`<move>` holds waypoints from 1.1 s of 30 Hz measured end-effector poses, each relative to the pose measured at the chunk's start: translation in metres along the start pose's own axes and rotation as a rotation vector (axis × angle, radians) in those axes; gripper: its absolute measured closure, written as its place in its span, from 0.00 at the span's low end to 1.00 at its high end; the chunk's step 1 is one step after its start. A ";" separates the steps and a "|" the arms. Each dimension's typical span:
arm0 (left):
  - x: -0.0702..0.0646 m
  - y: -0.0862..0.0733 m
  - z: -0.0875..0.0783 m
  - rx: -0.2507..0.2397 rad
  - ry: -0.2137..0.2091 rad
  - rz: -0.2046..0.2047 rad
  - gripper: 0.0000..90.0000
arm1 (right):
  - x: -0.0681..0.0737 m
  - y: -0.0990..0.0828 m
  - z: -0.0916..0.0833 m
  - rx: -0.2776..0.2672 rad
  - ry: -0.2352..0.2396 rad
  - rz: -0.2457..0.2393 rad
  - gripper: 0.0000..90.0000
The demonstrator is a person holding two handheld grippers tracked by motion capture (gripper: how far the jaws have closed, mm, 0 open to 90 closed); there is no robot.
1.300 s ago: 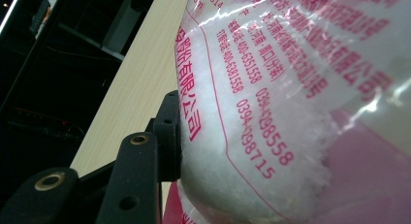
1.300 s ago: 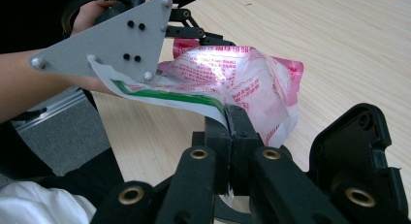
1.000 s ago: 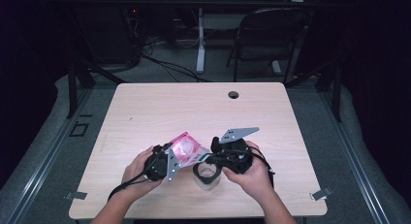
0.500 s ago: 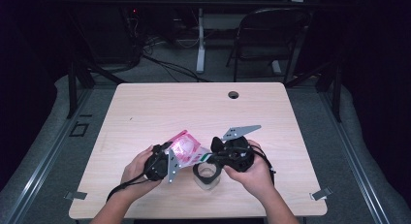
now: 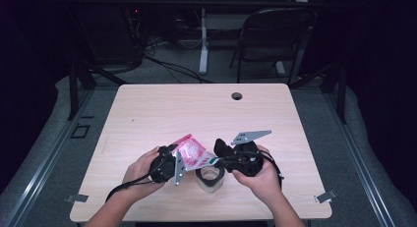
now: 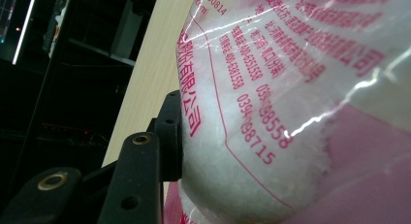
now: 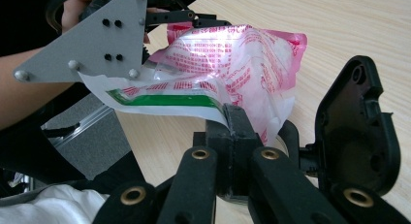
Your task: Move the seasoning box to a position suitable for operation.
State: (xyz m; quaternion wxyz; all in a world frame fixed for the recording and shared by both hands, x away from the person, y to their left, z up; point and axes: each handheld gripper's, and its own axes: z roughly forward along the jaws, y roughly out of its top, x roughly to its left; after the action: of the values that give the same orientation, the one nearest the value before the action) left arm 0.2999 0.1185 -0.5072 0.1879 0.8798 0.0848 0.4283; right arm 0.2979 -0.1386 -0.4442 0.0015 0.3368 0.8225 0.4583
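Little has shifted since a second ago: both hands hold their place at the near edge, bag a touch more tilted toward the right.

Tabletop (image 5: 147, 114): pale wood, cable hole (image 5: 236, 96) near the far edge. Dark room beyond, grey floor, a folding chair (image 5: 275, 35) and loose cables behind.

Jar (image 5: 210, 177): clear, dark-rimmed, standing on the tabletop near the front edge, under the bag and between the two hands. Contents can't be made out.

Bag (image 5: 193, 154): clear plastic, pink print, green strip at one end, white granules inside. Held off the tabletop, stretched between both grippers, just above the jar.

Left gripper (image 5: 172, 160): fingers (image 6: 169, 136) part-way closed, pressed into the full belly of the bag.

Right gripper (image 7: 231, 118): fingers pressed together, pinching the flat edge of the bag beside the green strip.
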 end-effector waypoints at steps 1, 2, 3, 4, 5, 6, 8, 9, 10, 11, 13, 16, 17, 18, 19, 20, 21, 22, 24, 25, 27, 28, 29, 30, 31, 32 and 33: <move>0.000 0.000 0.000 0.000 0.000 0.000 0.66 | 0.000 0.000 0.000 0.000 0.000 0.000 1.00; 0.002 0.001 -0.001 0.002 -0.003 0.009 0.66 | 0.000 0.000 -0.002 -0.003 0.003 -0.001 1.00; 0.004 0.002 -0.002 0.008 -0.006 0.019 0.66 | 0.001 0.000 -0.002 -0.010 0.003 0.000 1.00; 0.005 0.003 -0.002 0.013 -0.009 0.030 0.66 | 0.001 0.000 -0.002 -0.009 0.002 -0.001 1.00; 0.006 0.003 -0.002 0.011 -0.013 0.033 0.66 | 0.001 0.000 -0.003 -0.009 0.004 -0.004 1.00; 0.007 0.004 -0.003 0.012 -0.018 0.037 0.66 | 0.001 0.000 -0.003 -0.010 0.002 -0.003 1.00; 0.008 0.005 -0.002 0.016 -0.026 0.049 0.66 | 0.001 -0.001 -0.003 -0.013 0.004 0.001 1.00; 0.008 0.005 -0.002 0.018 -0.032 0.051 0.66 | 0.001 -0.001 -0.002 -0.013 0.004 0.001 1.00; 0.009 0.005 -0.002 0.020 -0.033 0.055 0.66 | 0.001 -0.001 -0.002 -0.013 0.004 0.002 1.00; 0.009 0.006 -0.002 0.027 -0.037 0.067 0.66 | 0.000 -0.002 -0.002 -0.013 0.002 0.004 1.00; 0.011 0.006 -0.002 0.037 -0.038 0.080 0.66 | -0.002 -0.002 -0.001 -0.014 0.004 0.009 1.00; 0.013 0.007 -0.001 0.038 -0.032 0.105 0.66 | -0.004 -0.003 0.001 -0.009 0.008 0.013 1.00; 0.013 0.008 -0.001 0.041 -0.029 0.116 0.66 | -0.004 -0.003 0.001 -0.007 0.006 0.010 1.00; 0.014 0.008 -0.002 0.045 -0.028 0.119 0.66 | -0.004 -0.003 0.002 -0.008 0.007 0.011 1.00; 0.015 0.009 -0.002 0.046 -0.021 0.135 0.66 | -0.004 -0.003 0.002 -0.006 0.006 0.009 1.00; 0.015 0.009 -0.003 0.048 -0.014 0.142 0.66 | -0.004 -0.003 0.002 -0.009 0.006 0.013 1.00; 0.015 0.010 -0.004 0.048 -0.009 0.145 0.66 | -0.004 -0.003 0.002 -0.006 0.008 0.011 1.00; 0.015 0.010 -0.004 0.050 -0.003 0.152 0.66 | -0.005 -0.003 0.002 -0.009 0.011 0.014 1.00; 0.016 0.011 -0.006 0.053 0.005 0.161 0.66 | -0.005 -0.004 0.001 -0.012 0.016 0.018 1.00; 0.016 0.012 -0.006 0.052 0.011 0.170 0.66 | -0.005 -0.004 0.001 -0.012 0.019 0.017 1.00; 0.016 0.012 -0.008 0.053 0.019 0.184 0.66 | -0.005 -0.004 0.000 -0.015 0.018 0.019 1.00; 0.016 0.013 -0.008 0.054 0.021 0.193 0.66 | -0.005 -0.004 0.000 -0.014 0.021 0.018 1.00; 0.016 0.013 -0.009 0.052 0.031 0.203 0.66 | -0.004 -0.005 0.000 -0.013 0.020 0.018 1.00; 0.015 0.014 -0.010 0.052 0.037 0.211 0.66 | -0.005 -0.005 0.001 -0.010 0.023 0.019 1.00; 0.015 0.014 -0.010 0.051 0.044 0.216 0.67 | -0.005 -0.005 0.001 -0.009 0.023 0.022 1.00; 0.015 0.014 -0.011 0.053 0.052 0.231 0.67 | -0.006 -0.005 0.001 -0.009 0.026 0.025 1.00; 0.015 0.015 -0.011 0.056 0.059 0.242 0.67 | -0.007 -0.006 0.001 -0.008 0.031 0.029 1.00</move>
State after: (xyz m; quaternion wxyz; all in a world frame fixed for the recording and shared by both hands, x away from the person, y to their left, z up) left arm 0.3001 0.1125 -0.4839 0.1079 0.8755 -0.0044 0.4709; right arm 0.3004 -0.1432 -0.4513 -0.0165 0.3416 0.8155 0.4669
